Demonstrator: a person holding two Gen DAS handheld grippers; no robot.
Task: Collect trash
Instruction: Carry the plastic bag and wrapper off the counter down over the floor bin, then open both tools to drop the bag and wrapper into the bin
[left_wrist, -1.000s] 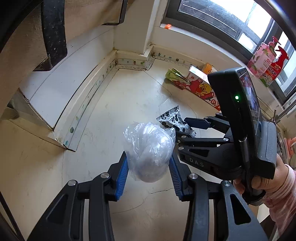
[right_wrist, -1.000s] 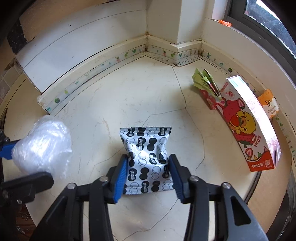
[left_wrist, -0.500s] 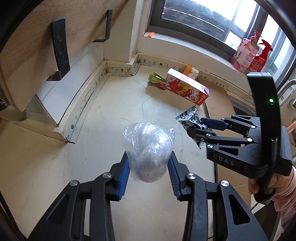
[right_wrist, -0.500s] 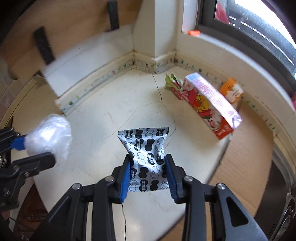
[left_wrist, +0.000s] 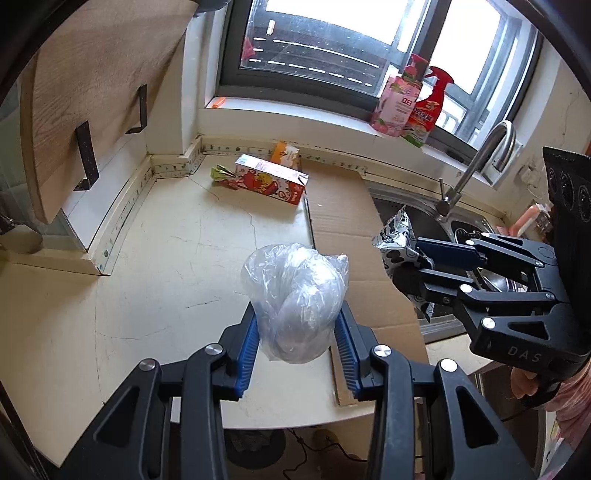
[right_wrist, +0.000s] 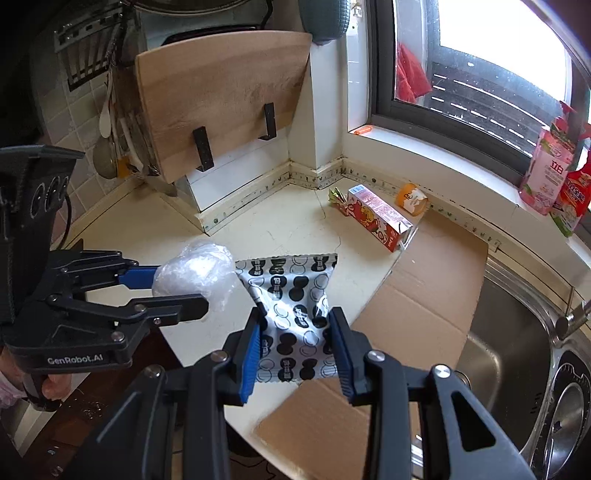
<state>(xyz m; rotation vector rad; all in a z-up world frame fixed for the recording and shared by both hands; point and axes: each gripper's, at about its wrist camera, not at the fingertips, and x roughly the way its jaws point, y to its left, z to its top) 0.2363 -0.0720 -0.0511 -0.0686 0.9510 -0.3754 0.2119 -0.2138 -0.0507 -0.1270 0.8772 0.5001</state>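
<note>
My left gripper (left_wrist: 297, 332) is shut on a crumpled clear plastic bag (left_wrist: 295, 295) and holds it above the counter's front edge. The bag also shows in the right wrist view (right_wrist: 197, 271). My right gripper (right_wrist: 295, 347) is shut on a black-and-white patterned snack wrapper (right_wrist: 291, 306), held in the air to the right of the left gripper; the wrapper also shows in the left wrist view (left_wrist: 397, 242). On the counter at the back lie a red cartoon carton (left_wrist: 269, 181), a green wrapper (left_wrist: 220, 172) and an orange packet (left_wrist: 284, 152).
A flat cardboard sheet (left_wrist: 354, 236) covers the counter's right part beside the steel sink (right_wrist: 517, 332) and tap (left_wrist: 476, 162). A wooden cutting board (right_wrist: 221, 96) hangs at the left wall. Pink and red bottles (left_wrist: 410, 99) stand on the windowsill.
Both grippers have lifted and pulled back from the counter corner with the bag and the wrapper still held. The sink, window and cardboard have come into view.
</note>
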